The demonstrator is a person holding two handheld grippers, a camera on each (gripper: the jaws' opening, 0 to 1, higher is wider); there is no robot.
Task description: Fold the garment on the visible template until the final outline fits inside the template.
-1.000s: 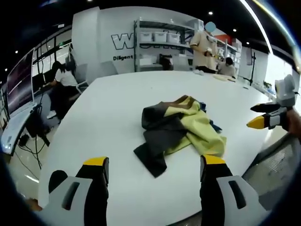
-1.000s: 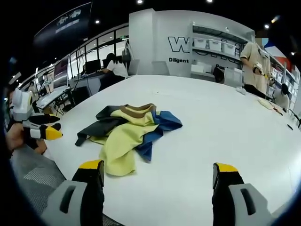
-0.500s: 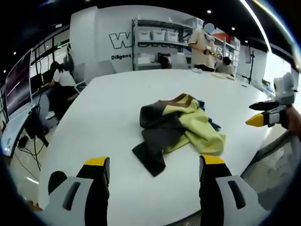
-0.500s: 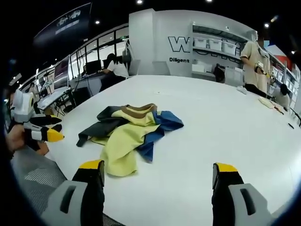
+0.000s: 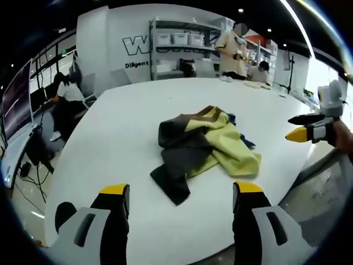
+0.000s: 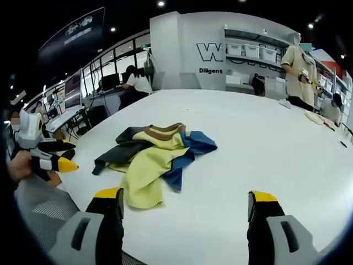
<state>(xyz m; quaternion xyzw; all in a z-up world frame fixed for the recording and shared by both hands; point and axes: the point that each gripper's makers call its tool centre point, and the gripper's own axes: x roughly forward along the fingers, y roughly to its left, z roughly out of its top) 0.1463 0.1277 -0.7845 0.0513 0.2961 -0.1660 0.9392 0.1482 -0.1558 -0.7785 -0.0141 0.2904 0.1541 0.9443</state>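
Observation:
A crumpled garment in yellow, dark grey and blue with a brown collar lies in a heap on the white table. My left gripper hovers over the table's near edge, open and holding nothing, just short of the garment's dark sleeve. My right gripper appears at the right side of the left gripper view, off the table's edge. From the other side, the garment lies ahead and left of my open, unladen right gripper. The left gripper is held by a hand at the left, beyond the table edge.
A person stands at the far end of the table by shelves with white bins. Another person sits at desks on the left. A grey mat lies below the table's near edge.
Both views have shifted slightly with the hands. The garment lies as before, and both grippers stay open.

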